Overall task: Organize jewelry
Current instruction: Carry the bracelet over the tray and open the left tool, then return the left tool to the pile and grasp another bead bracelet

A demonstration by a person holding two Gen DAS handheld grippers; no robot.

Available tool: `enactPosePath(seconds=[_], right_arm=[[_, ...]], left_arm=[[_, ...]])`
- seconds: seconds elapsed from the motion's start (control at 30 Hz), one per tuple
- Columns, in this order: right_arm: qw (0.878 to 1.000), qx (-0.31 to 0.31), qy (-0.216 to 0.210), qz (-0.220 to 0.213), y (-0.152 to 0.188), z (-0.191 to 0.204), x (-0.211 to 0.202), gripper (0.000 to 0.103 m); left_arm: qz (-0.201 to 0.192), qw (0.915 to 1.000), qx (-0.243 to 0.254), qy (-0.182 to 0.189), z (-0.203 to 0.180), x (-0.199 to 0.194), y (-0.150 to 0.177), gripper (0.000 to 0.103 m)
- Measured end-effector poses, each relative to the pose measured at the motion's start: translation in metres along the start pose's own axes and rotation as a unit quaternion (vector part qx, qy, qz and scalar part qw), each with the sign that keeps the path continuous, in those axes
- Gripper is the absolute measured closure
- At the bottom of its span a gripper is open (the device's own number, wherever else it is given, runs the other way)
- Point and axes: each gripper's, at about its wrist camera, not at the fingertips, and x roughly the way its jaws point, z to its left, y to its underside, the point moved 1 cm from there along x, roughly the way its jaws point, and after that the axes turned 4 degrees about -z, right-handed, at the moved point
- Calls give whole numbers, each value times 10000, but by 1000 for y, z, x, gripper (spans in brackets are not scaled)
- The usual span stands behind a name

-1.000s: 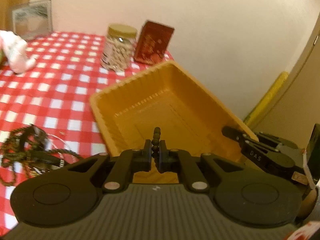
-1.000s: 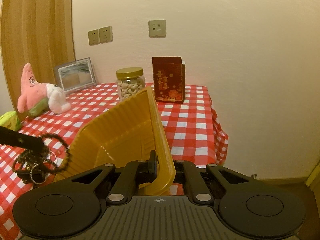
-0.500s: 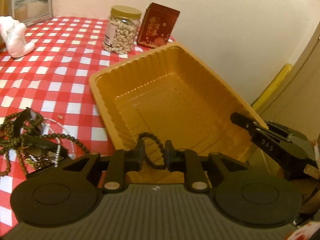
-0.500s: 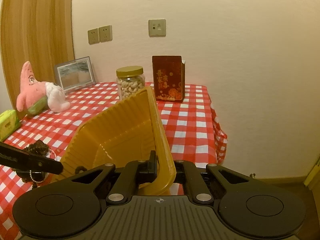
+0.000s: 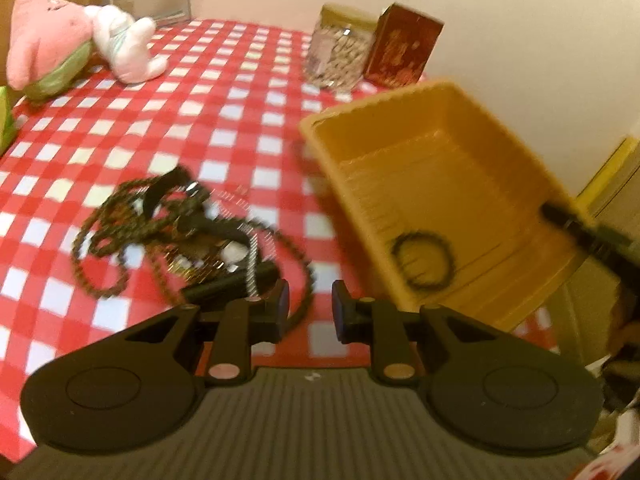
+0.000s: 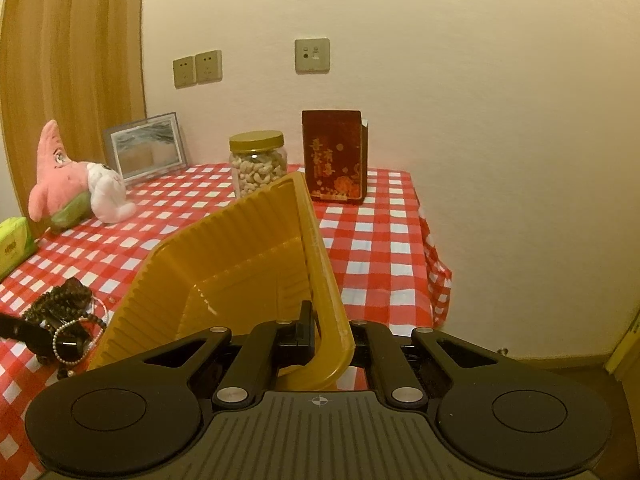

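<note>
A yellow plastic tray [image 5: 424, 184] is held tilted at the table's right edge. A dark beaded bracelet [image 5: 424, 258] lies inside it near the low corner. My left gripper [image 5: 306, 312] is open and empty above the tablecloth, between the tray and a tangled pile of jewelry [image 5: 176, 228] of dark bead strings and a pearl strand. My right gripper [image 6: 332, 332] is shut on the tray's rim [image 6: 320, 264]. The pile also shows in the right wrist view [image 6: 64, 320].
A red checked tablecloth [image 5: 200, 92] covers the table. A nut jar [image 6: 258, 164], a red box [image 6: 334, 156], a picture frame [image 6: 146, 148] and a pink plush star [image 6: 60, 184] stand at the back. A green pack [image 6: 12, 244] lies far left.
My left gripper opened and let go of the beaded bracelet, which now lies in the tray. The left gripper has swung left toward the jewelry pile. The right gripper still holds the tray.
</note>
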Motion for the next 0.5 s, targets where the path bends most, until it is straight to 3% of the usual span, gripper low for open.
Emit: enactPosePath(seconds=[0.23, 0.5], right_arm=[[9999, -155, 53, -47, -3, 2, -3, 97], [9998, -154, 121, -17, -3, 1, -4, 97]], left_arm=[[123, 9991, 405, -102, -1, 10, 18, 83], [136, 9985, 481, -207, 3, 26, 18, 84]])
